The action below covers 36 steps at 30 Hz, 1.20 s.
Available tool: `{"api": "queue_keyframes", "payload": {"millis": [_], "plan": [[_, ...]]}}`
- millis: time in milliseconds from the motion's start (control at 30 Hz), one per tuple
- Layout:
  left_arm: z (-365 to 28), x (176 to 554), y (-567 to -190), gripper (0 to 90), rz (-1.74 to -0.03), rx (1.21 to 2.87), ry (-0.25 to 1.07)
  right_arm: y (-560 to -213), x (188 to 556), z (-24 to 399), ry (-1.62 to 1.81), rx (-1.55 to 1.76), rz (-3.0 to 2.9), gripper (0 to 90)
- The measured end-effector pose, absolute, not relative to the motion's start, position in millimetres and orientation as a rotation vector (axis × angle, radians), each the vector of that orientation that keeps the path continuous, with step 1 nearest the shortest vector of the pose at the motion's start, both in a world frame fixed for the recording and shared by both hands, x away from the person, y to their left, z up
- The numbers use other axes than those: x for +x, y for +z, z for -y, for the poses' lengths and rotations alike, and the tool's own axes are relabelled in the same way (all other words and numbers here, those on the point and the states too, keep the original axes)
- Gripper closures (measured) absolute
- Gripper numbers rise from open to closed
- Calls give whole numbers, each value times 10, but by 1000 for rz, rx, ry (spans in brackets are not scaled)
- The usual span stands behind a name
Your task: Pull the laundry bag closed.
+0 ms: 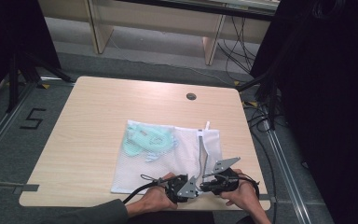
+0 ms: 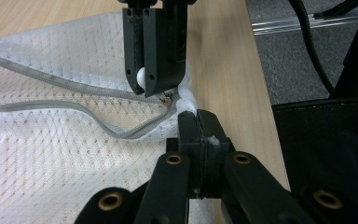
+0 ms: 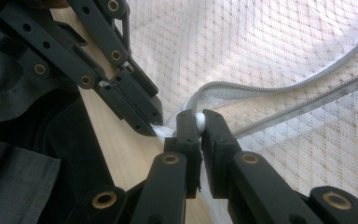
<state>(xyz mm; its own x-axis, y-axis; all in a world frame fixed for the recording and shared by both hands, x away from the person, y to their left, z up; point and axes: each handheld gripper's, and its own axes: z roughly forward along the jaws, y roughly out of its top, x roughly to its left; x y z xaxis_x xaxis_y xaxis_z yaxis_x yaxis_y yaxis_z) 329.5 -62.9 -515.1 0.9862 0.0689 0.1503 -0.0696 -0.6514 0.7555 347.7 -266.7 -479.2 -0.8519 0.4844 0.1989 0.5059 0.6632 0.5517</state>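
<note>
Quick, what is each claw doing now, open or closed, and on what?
Left claw: closed, pinching the corner of the white mesh bag near the zipper's end.
Right claw: closed on the small white zipper pull.

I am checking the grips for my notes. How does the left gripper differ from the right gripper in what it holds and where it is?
The left gripper pinches the mesh bag's white corner fabric; the right gripper pinches a small white zipper pull. In the high view, the left gripper sits lower left, nearer the table edge; the right gripper is just right of it. Both are shut, near the zipper's end.
</note>
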Motion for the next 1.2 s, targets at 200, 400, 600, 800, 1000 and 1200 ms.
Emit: {"api": "queue_keyframes", "payload": {"millis": [200,400,600,800,1000,1200], "plan": [[624,3308,-5146,894,-5,2264,204,-4793,3493,2666,-955,-832,2853,867],[630,3318,-5143,884,-48,2250,224,-4779,3503,2696,-959,-857,2845,867],[632,3334,-5136,862,-48,2251,235,-4770,3503,2700,-974,-861,2830,866],[673,3325,-5161,844,-51,2254,238,-4773,3499,2697,-976,-873,2831,867],[669,3304,-5155,884,43,2283,301,-4782,3503,2695,-965,-864,2837,867],[676,3289,-5167,892,43,2275,296,-4797,3503,2693,-940,-895,2819,867]]}}
